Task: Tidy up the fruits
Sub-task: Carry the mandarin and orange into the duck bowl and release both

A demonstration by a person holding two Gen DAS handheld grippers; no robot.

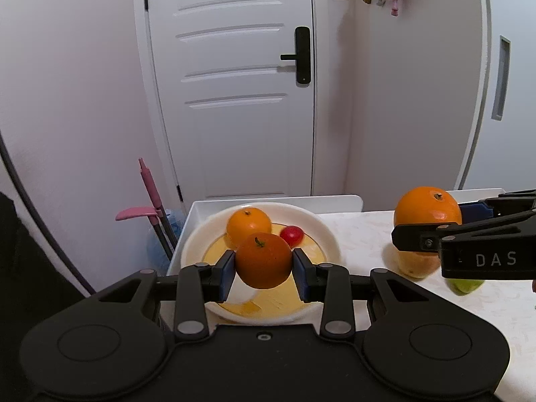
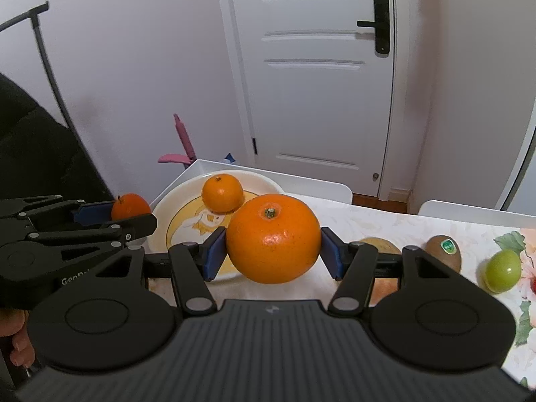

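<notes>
My left gripper [image 1: 263, 269] is shut on a small dark orange [image 1: 263, 259] and holds it above the white plate [image 1: 330, 238]. On the plate lie another orange [image 1: 248, 224] and a small red fruit [image 1: 292, 235]. My right gripper [image 2: 273, 256] is shut on a large orange [image 2: 273, 238], held above the table to the right of the plate [image 2: 160, 214]. In the left wrist view the large orange [image 1: 427, 206] is at the right. In the right wrist view the left gripper's orange [image 2: 130, 206] is at the left.
On the table right of the plate lie a kiwi [image 2: 444, 251], a green fruit [image 2: 502, 269] and a yellowish fruit [image 1: 415, 264] under the right gripper. A white tray [image 1: 338, 201] holds the plate. A closed white door [image 1: 234, 100] stands behind.
</notes>
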